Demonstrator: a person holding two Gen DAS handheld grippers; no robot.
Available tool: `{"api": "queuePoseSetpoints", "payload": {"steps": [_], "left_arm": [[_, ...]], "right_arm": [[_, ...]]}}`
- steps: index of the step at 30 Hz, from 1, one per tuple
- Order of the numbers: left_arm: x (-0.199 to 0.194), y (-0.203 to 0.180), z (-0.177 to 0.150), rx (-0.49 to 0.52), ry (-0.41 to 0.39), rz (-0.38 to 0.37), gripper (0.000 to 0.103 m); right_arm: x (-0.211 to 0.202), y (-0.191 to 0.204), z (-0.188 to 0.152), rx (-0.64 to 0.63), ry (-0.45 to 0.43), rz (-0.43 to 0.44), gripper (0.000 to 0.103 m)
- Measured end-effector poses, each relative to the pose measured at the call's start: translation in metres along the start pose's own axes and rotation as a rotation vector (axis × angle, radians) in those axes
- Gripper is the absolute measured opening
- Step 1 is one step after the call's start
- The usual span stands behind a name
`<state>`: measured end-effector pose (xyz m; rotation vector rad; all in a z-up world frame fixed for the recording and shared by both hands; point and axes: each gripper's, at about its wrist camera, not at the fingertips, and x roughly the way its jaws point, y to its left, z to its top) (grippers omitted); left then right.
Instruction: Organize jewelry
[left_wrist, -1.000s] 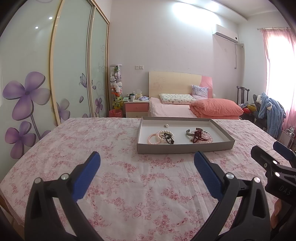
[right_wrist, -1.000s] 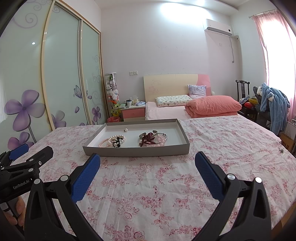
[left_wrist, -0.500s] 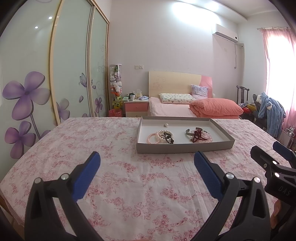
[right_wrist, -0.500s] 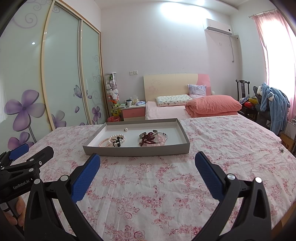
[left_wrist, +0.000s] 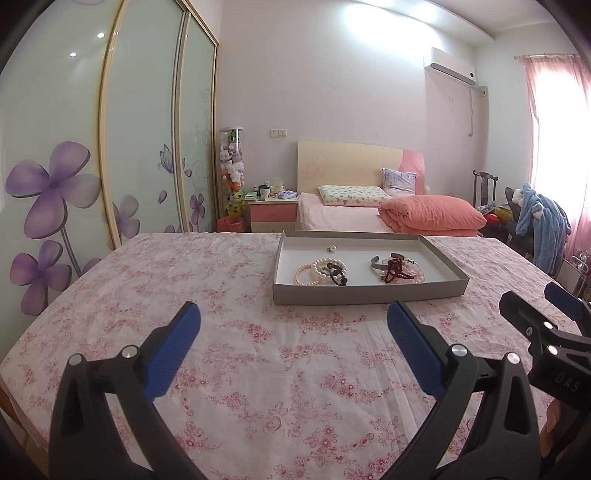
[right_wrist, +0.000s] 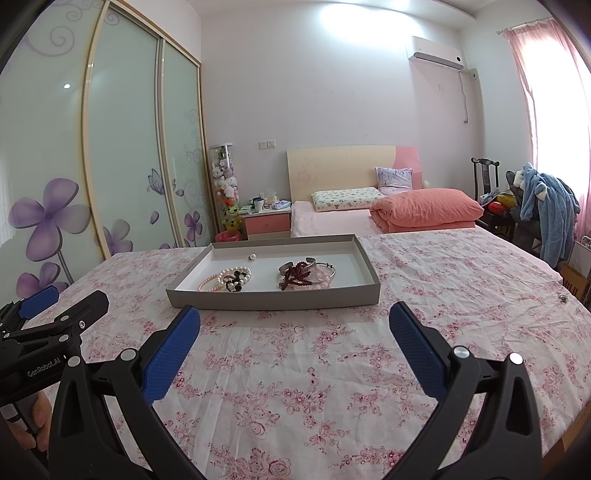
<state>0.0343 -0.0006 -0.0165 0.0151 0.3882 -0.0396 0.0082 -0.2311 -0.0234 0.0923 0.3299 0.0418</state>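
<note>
Item: my left tool (left_wrist: 291, 325) and right tool (right_wrist: 295, 325), both spread, empty, short of tray (right_wrist: 273, 299); risk: tangled bracelets (right_wrist: 229, 278) lifting together, spilling beads.

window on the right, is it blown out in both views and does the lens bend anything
Left wrist view: the window is washed out white, and the wardrobe doors bow outward. Right wrist view: same glare at the window, doors curve too; the tray stays sharp.
</note>
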Motion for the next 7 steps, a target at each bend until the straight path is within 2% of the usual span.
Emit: {"api": "queuePoseSetpoints", "payload": {"steps": [7], "left_arm": [[0.0001, -0.0005, -0.0008, 0.001, 0.003, -0.003, 0.099]], "right_arm": [[-0.0001, -0.0002, 0.0005, 0.000, 0.000, 0.000, 0.101]]}}
